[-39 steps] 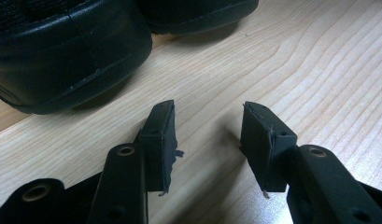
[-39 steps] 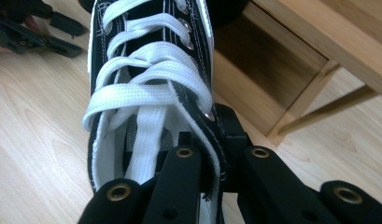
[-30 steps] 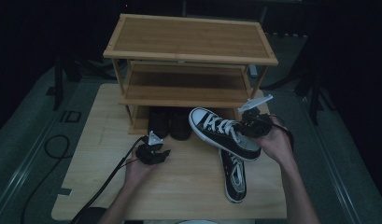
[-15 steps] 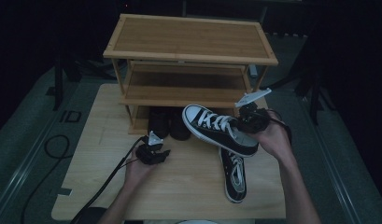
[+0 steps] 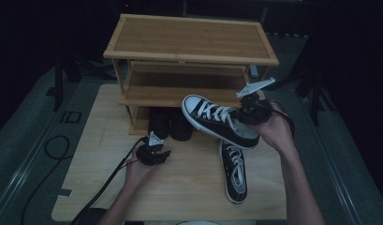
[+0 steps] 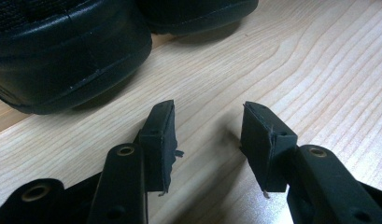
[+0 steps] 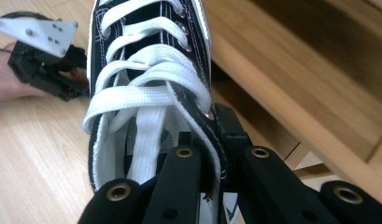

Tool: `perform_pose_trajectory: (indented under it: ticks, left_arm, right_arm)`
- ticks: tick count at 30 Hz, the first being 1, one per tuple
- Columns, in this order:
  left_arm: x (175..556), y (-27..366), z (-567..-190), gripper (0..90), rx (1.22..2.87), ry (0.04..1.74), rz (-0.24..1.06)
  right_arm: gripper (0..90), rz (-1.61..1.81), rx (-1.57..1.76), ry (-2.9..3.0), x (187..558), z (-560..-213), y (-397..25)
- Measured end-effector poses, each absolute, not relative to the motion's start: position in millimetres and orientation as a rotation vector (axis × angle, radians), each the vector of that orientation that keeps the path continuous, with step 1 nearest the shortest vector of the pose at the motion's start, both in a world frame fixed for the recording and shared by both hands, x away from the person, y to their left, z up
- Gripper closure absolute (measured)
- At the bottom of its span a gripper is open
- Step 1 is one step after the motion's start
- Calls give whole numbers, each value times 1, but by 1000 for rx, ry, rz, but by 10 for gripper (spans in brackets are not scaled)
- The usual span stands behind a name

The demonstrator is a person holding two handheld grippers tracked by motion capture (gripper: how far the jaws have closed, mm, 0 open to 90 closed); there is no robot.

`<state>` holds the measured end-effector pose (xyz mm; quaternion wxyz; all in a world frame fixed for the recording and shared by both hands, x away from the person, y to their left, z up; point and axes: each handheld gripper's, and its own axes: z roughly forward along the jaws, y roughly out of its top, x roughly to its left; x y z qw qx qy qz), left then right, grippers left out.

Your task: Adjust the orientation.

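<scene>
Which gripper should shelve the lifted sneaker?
Right, probably. The right gripper is shut on the sneaker, its toe toward the shoe rack. The left gripper is open, low over the table.

black shoes point(image 5: 170, 124) half hidden under rack point(image 5: 189, 56); held sneaker point(image 7: 146, 93) heel cut off by frame edge.

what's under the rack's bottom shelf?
Two black shoes stand side by side on the table under the lowest shelf of the wooden rack, toes toward the person. Their rear parts are hidden by the shelf, and the space further right by the held sneaker.
</scene>
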<state>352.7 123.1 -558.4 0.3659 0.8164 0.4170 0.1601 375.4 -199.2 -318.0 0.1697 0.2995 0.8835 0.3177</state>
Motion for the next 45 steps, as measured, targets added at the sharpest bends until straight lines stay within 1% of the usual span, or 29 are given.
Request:
perform_pose_trajectory:
  ticks: [8,11,23,35,45]
  left_arm:
    - [353,123,-558,554,2098,1073,411]
    - [353,123,-558,554,2099,1072,410]
    - [353,123,-558,554,2100,1072,409]
    - [353,124,-558,553,2110,1067,408]
    - [353,123,-558,552,2112,1068,410]
  right_arm:
    - [883,905,907,2480,390,-310,-198]
    - [882,900,956,2460,402,-310,-196]
    - [881,905,1113,2358,423,-312,-190]
    - [877,946,1225,2235,432,-318,-179]
    - [874,1000,1288,2153,436,-322,-180]
